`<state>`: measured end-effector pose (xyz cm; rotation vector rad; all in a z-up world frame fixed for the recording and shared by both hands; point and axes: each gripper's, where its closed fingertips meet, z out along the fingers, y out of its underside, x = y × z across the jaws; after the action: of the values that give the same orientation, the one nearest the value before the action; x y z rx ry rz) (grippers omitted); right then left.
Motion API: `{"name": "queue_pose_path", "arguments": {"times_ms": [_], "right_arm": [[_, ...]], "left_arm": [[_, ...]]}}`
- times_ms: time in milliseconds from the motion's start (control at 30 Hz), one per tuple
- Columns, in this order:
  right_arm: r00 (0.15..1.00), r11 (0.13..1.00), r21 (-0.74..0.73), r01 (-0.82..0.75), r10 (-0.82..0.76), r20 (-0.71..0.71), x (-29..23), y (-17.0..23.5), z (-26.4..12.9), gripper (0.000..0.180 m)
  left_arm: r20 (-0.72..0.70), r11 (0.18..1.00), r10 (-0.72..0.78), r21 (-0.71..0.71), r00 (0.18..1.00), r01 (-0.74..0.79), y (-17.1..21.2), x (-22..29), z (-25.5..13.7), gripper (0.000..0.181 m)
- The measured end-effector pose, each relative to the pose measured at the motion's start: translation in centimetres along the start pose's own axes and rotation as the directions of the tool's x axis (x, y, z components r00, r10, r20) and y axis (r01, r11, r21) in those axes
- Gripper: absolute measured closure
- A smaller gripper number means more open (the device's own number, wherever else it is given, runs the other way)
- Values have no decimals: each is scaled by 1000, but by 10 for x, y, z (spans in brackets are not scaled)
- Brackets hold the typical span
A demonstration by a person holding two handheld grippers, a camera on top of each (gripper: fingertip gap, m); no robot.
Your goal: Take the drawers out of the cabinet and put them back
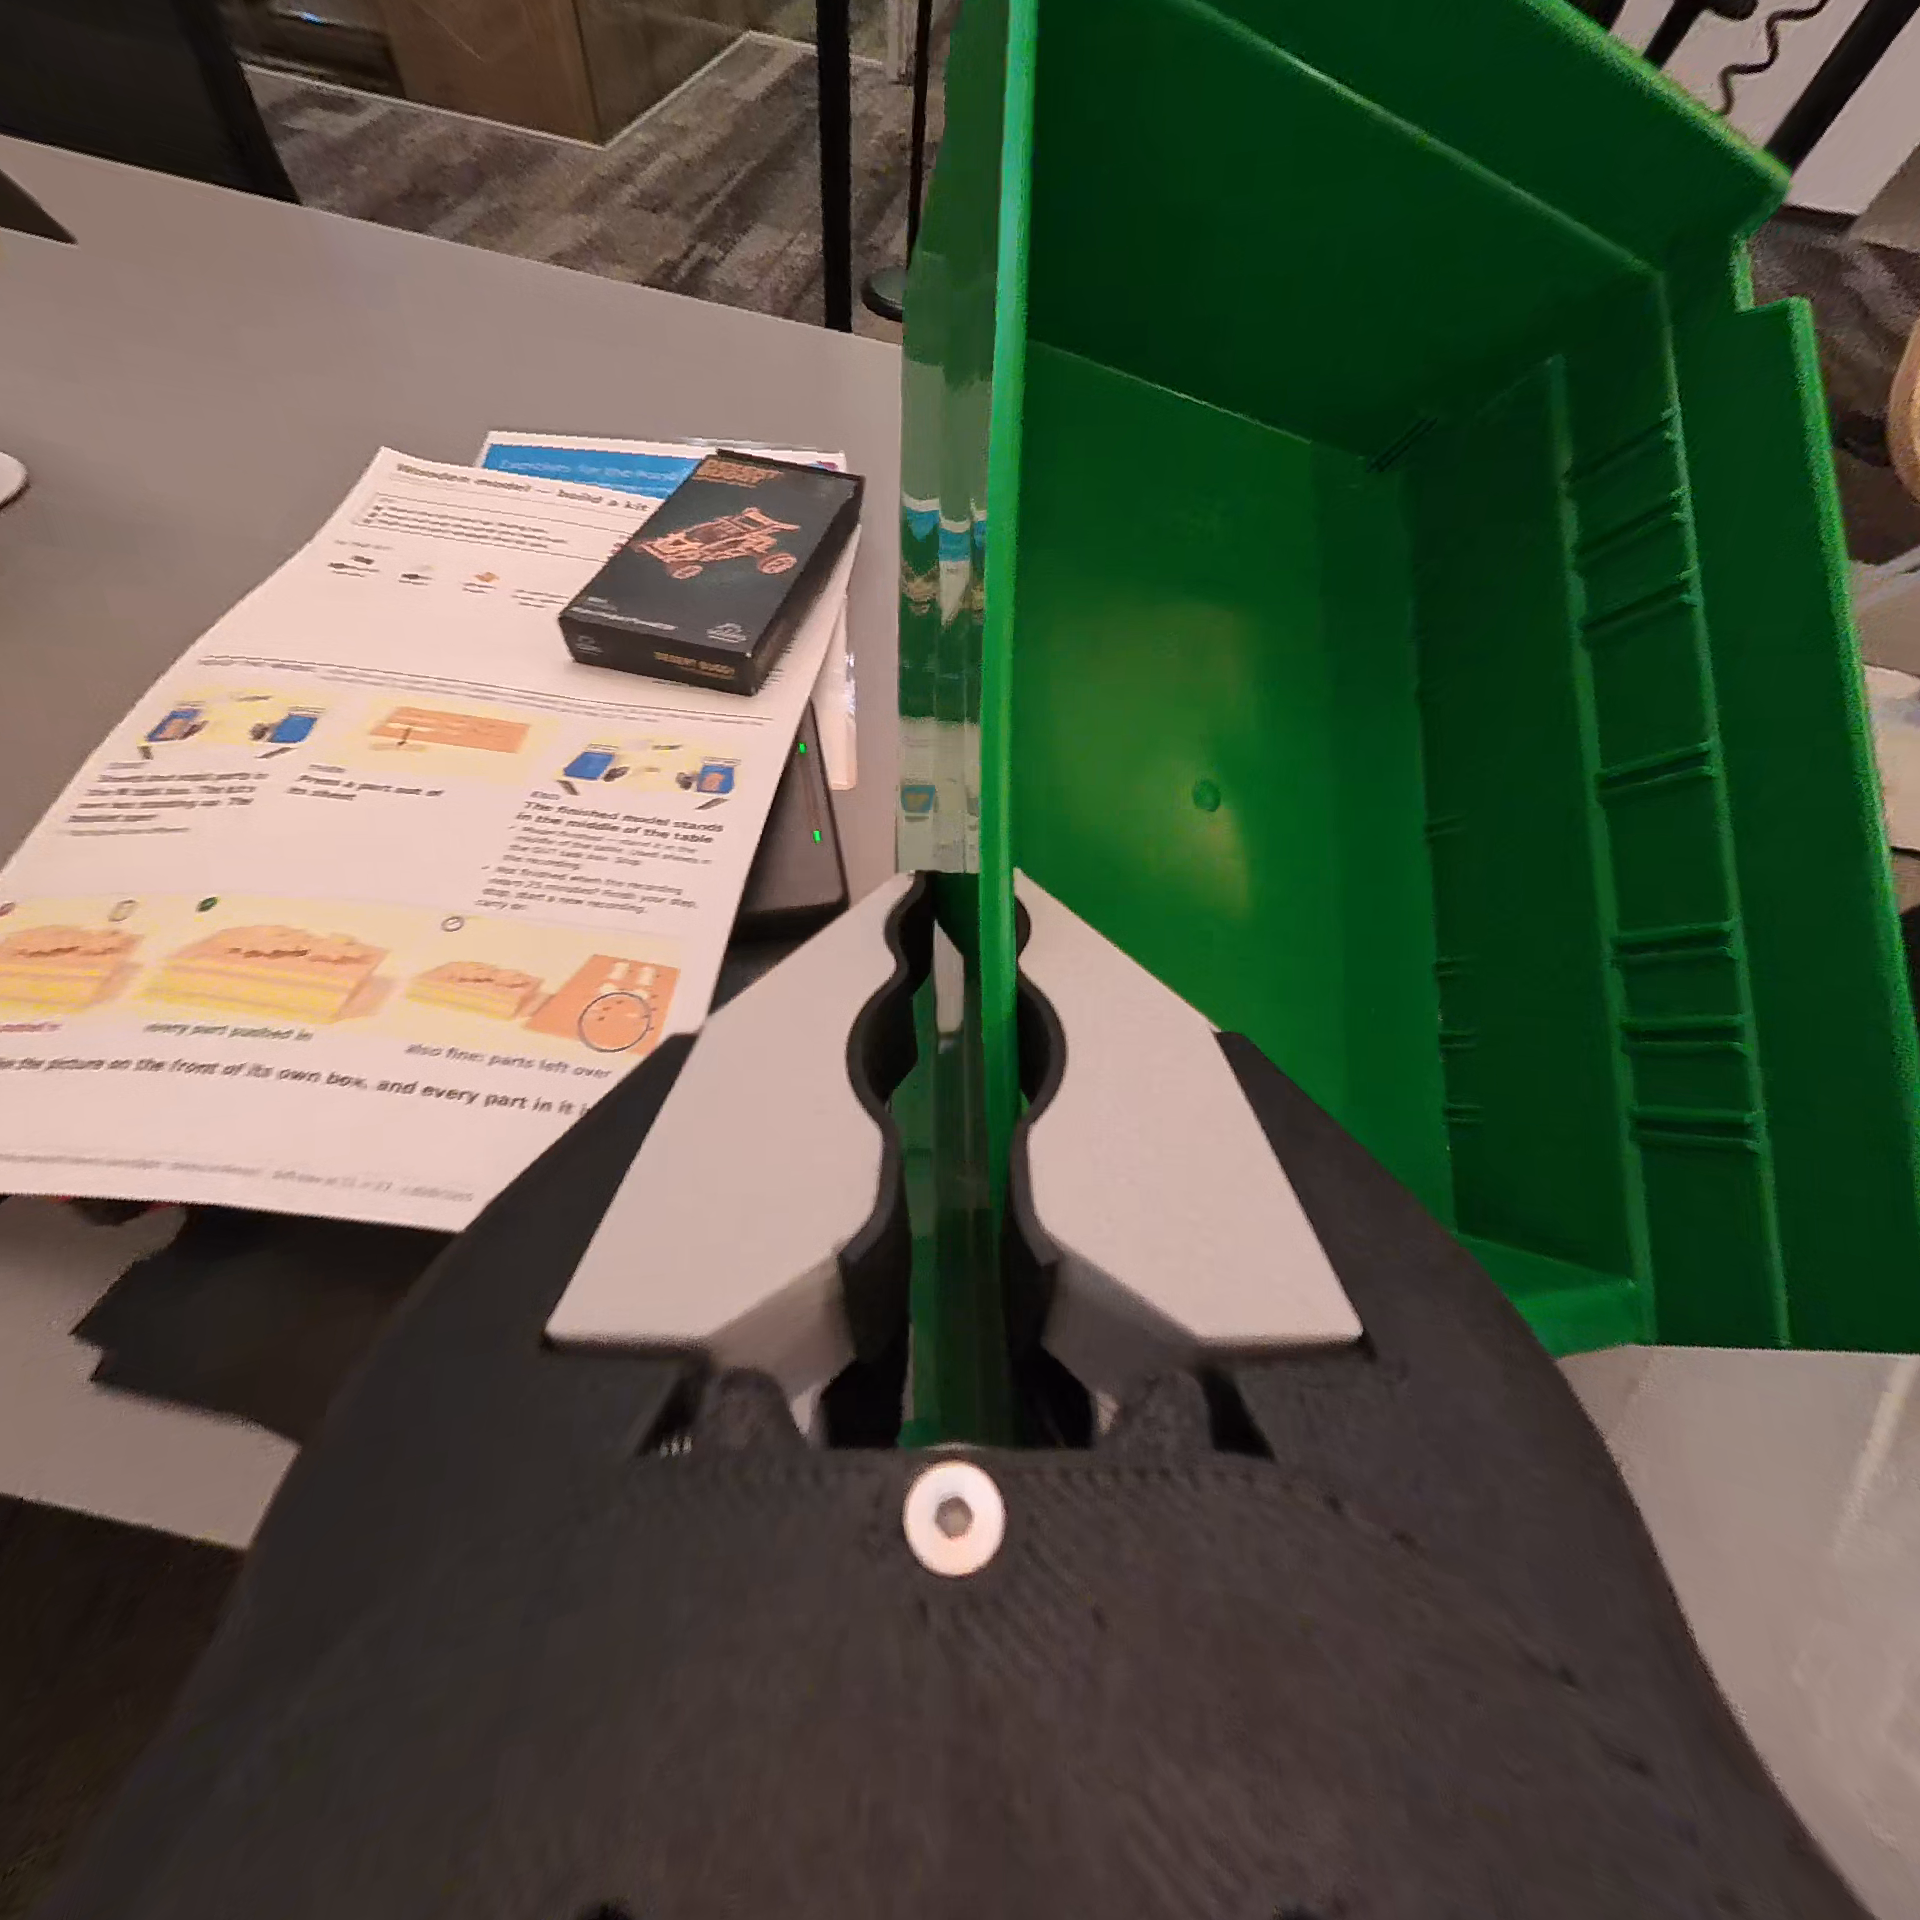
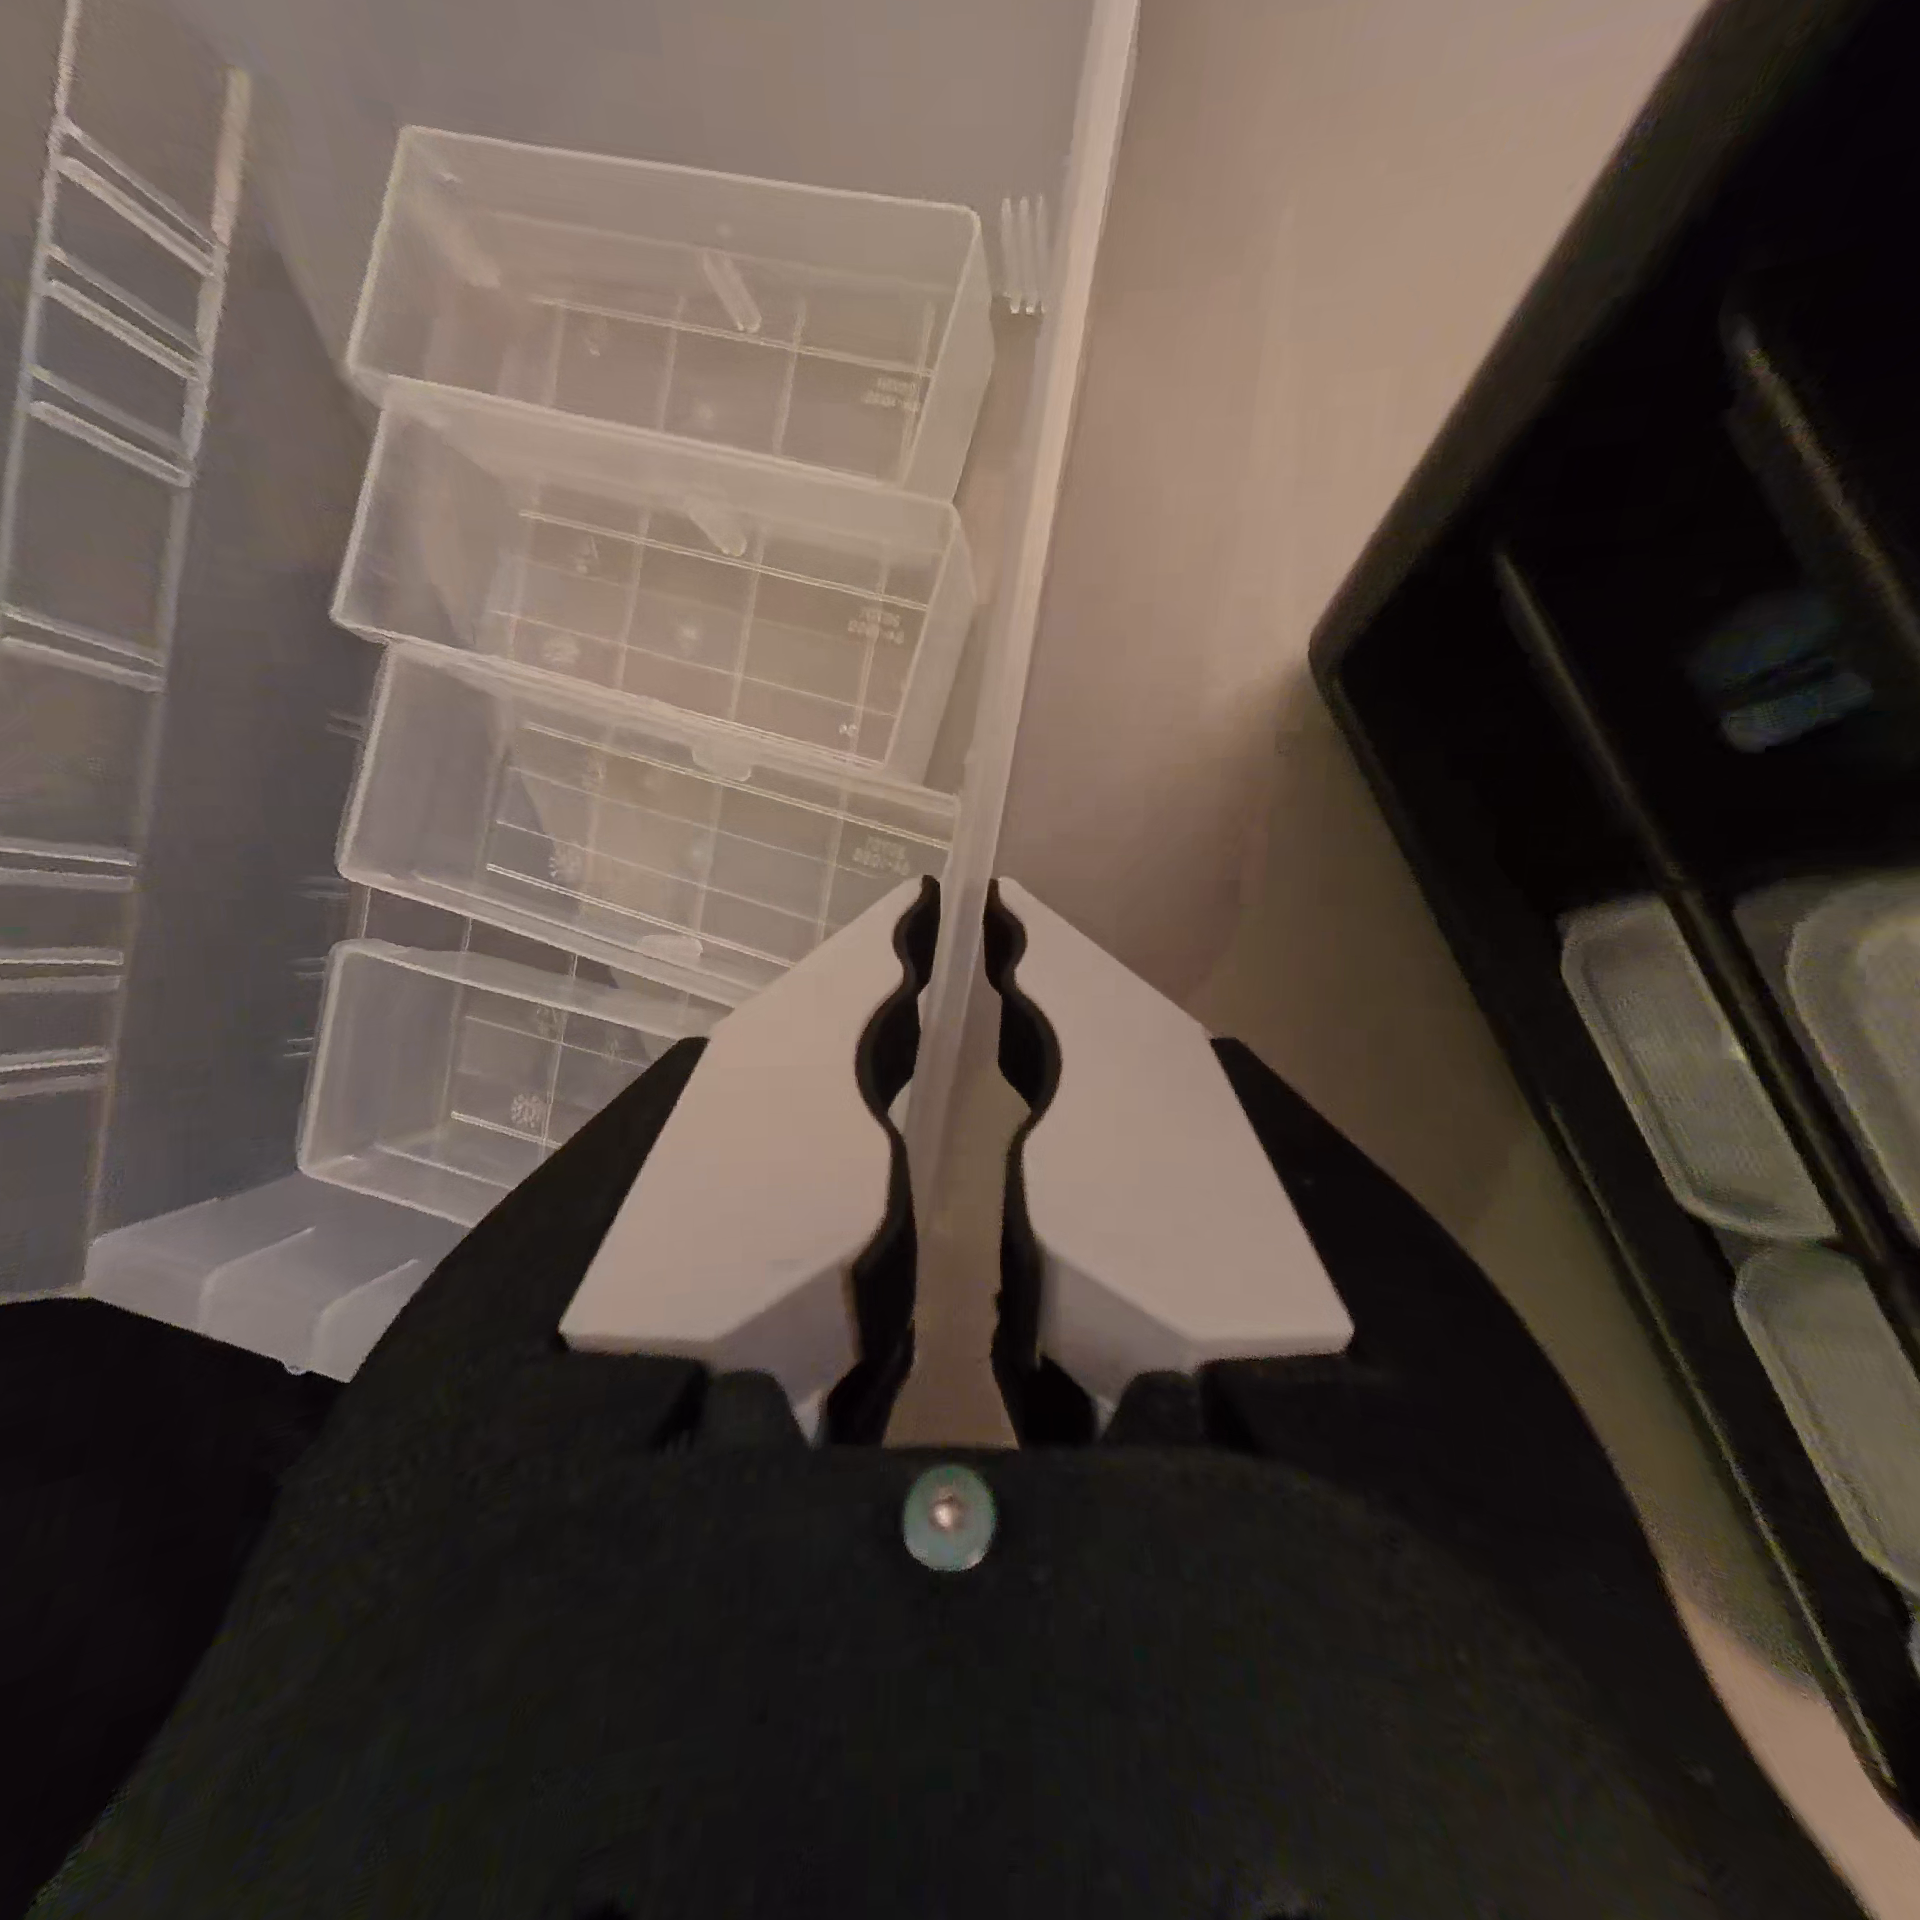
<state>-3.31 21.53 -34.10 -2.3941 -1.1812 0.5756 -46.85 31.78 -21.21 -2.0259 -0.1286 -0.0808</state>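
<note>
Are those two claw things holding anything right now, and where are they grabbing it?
Yes. The left gripper pinches a green drawer by its side wall. The right gripper pinches a clear drawer by its thin wall edge.

A grey table [image 1: 312, 343] carries a printed sheet [image 1: 343, 852] lying over another paper with a blue header [image 1: 582, 468]. A black box [image 1: 717, 571] rests on the sheet's far corner. A dark device with green lights [image 1: 805, 831] sits partly under the sheet's right edge, and black fabric [image 1: 239, 1320] lies at its near edge.
</note>
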Motion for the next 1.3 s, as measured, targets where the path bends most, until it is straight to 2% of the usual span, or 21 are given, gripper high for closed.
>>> {"name": "queue_pose_path", "arguments": {"times_ms": [33,200,233,367,433,533,600,667,767,833,867,933,967,1067,1300], "right_arm": [[1000,1000,21,-18,18,-1,-1,-7,4,173],[994,977,186,-100,108,-33,-1,-47,16,167],[993,972,208,-108,116,-28,-3,-51,16,160],[994,967,254,-19,45,-96,-2,-56,-2,112],[986,939,318,133,-94,-135,-15,-65,-29,104],[865,802,326,501,-476,-158,-78,-60,-61,114],[704,666,256,701,-703,-99,-123,-31,-61,121],[567,559,141,817,-823,-26,-146,4,-44,123],[428,428,33,903,-903,-12,-152,31,-15,125],[407,407,-8,914,-914,7,-148,38,0,129],[409,409,-8,913,-913,2,-146,37,6,139],[416,416,15,909,-909,2,-149,35,15,144],[418,417,23,908,-909,-9,-150,32,19,154],[403,403,4,915,-914,-53,-146,21,29,157],[505,502,52,863,-861,-64,-147,-36,64,162]], "left_arm": [[6,1000,-4,6,1000,4,0,-3,-3,173],[65,998,-21,57,998,17,-7,-25,-23,172],[88,998,-22,62,996,16,-8,-32,-28,173],[86,992,-86,102,993,77,-10,-53,-46,173],[104,987,-113,124,988,100,-10,-63,-54,173],[102,979,-153,154,983,137,-14,-73,-64,172],[90,972,-176,176,980,158,-17,-76,-70,172],[74,965,-196,194,978,179,-21,-76,-74,172],[47,955,-213,219,976,198,-28,-73,-79,172],[36,952,-216,229,976,202,-32,-71,-81,172],[31,951,-217,232,976,204,-33,-71,-82,172],[18,948,-222,237,975,212,-35,-69,-82,172],[13,947,-225,240,974,215,-36,-69,-82,172],[9,944,-226,249,974,217,-39,-69,-83,172],[5,934,-222,286,975,212,-54,-70,-95,172]]}}
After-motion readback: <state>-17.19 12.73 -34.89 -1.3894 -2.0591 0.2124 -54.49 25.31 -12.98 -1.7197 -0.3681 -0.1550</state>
